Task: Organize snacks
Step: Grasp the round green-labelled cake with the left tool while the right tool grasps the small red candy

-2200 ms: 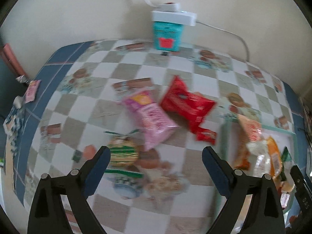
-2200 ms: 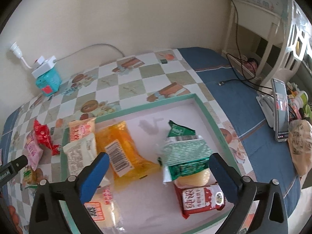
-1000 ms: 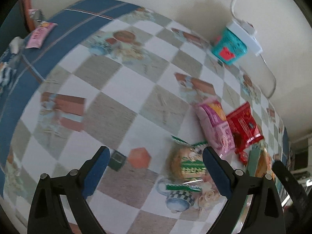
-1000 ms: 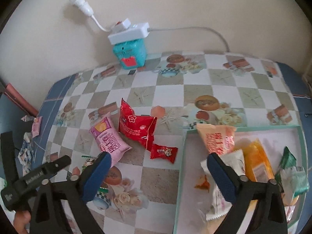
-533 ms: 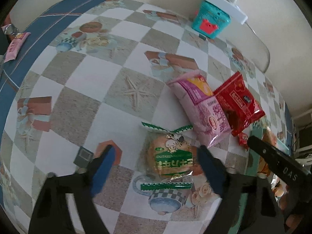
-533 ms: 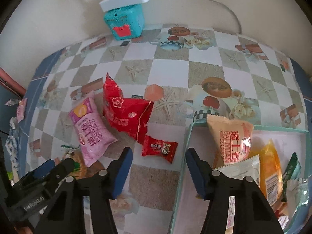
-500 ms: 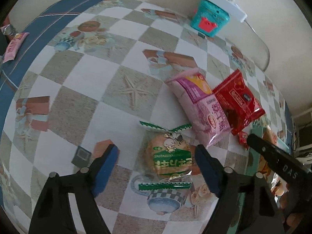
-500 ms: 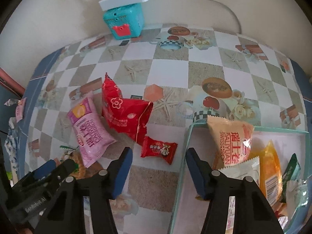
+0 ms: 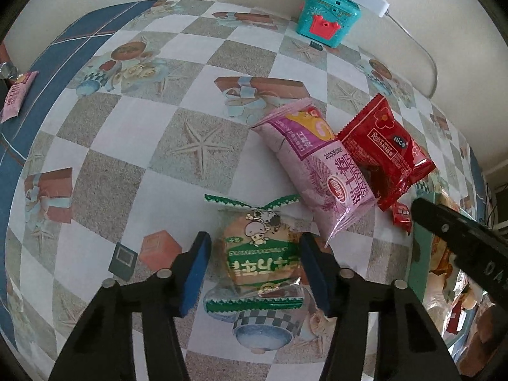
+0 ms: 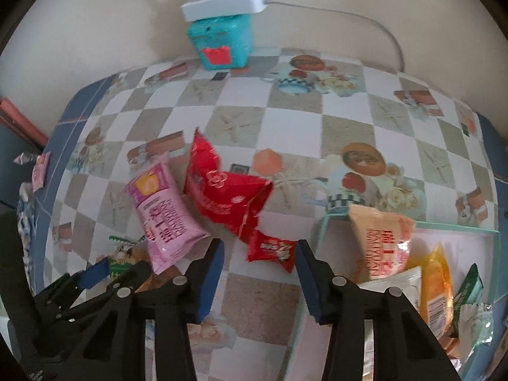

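A bun in a clear wrapper with green print (image 9: 260, 254) lies on the checked tablecloth between the pads of my left gripper (image 9: 254, 238). Its jaws are closing; a thin gap still shows on the left side. A small red candy (image 10: 273, 250) lies between the fingertips of my right gripper (image 10: 259, 244), whose jaws are closing too, without pressing on it. A pink packet (image 9: 320, 171) and a red packet (image 9: 384, 152) lie side by side just beyond. The left gripper (image 10: 95, 273) also shows at the lower left of the right wrist view.
A tray with a teal rim (image 10: 320, 222) on the right holds a peach packet (image 10: 384, 238), an orange packet (image 10: 438, 285) and other snacks. A teal box (image 10: 222, 41) under a white power strip stands at the wall. A small pink packet (image 9: 16, 95) lies at the table's left edge.
Both grippers have sunk toward the table and narrowed their jaws. The left now straddles the green bun; the right now straddles the small red candy.
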{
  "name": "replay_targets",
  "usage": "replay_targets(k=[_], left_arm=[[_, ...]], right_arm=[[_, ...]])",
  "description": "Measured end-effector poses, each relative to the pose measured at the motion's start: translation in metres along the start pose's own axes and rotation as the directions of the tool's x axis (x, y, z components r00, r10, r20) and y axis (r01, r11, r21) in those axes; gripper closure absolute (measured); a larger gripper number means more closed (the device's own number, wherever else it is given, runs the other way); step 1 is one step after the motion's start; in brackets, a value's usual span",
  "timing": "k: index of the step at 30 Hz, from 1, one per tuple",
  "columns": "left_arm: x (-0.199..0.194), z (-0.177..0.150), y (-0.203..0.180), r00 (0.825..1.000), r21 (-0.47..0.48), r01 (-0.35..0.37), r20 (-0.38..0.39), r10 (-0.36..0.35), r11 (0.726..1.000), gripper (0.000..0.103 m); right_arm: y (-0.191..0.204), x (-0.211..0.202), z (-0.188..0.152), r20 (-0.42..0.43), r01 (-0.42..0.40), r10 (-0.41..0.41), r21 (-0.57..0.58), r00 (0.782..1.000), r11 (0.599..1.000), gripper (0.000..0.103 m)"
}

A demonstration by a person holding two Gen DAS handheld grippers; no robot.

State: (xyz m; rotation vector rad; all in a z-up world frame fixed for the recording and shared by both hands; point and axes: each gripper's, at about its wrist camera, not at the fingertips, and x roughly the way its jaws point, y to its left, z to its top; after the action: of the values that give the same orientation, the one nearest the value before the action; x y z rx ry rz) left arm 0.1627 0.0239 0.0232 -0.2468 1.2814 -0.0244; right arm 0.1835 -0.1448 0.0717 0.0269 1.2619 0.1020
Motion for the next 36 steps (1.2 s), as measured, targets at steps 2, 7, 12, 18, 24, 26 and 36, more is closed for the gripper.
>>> replay_targets(k=[2,7,12,18,24,26,36], left_arm=[[-0.004,-0.003,0.003,1.000,-0.001,-0.023,0.007,0.023,1.000,0.049],[-0.008,-0.003,0.016,0.998,-0.026,-0.057,0.020,0.058,0.998,0.049],[-0.016,-0.005,0.029,0.997,-0.048,-0.073,0.031,0.075,0.996,0.049],[-0.021,-0.004,0.028,0.996,-0.047,-0.078,0.046,0.080,0.996,0.049],[-0.024,-0.003,0.027,0.995,-0.049,-0.083,0.051,0.085,0.995,0.049],[-0.026,-0.003,0.027,0.995,-0.051,-0.083,0.053,0.086,0.995,0.051],[-0.026,-0.005,0.023,0.994,-0.044,-0.091,0.057,0.094,0.995,0.060]], right_arm=[[0.003,0.005,0.000,-0.009,0.016,-0.017,-0.012,1.000,1.000,0.054],[0.004,0.021,0.003,-0.042,0.061,-0.061,-0.011,0.997,0.998,0.056],[0.008,0.032,0.005,-0.061,0.106,-0.107,-0.029,0.992,0.994,0.062],[0.010,0.042,0.005,-0.080,0.119,-0.122,-0.041,0.989,0.992,0.064],[0.012,0.045,0.007,-0.072,0.138,-0.142,-0.048,0.987,0.989,0.070],[0.011,0.045,0.006,-0.070,0.144,-0.146,-0.042,0.987,0.989,0.075],[-0.002,0.018,-0.014,-0.015,0.060,-0.060,0.023,0.998,0.998,0.075]])
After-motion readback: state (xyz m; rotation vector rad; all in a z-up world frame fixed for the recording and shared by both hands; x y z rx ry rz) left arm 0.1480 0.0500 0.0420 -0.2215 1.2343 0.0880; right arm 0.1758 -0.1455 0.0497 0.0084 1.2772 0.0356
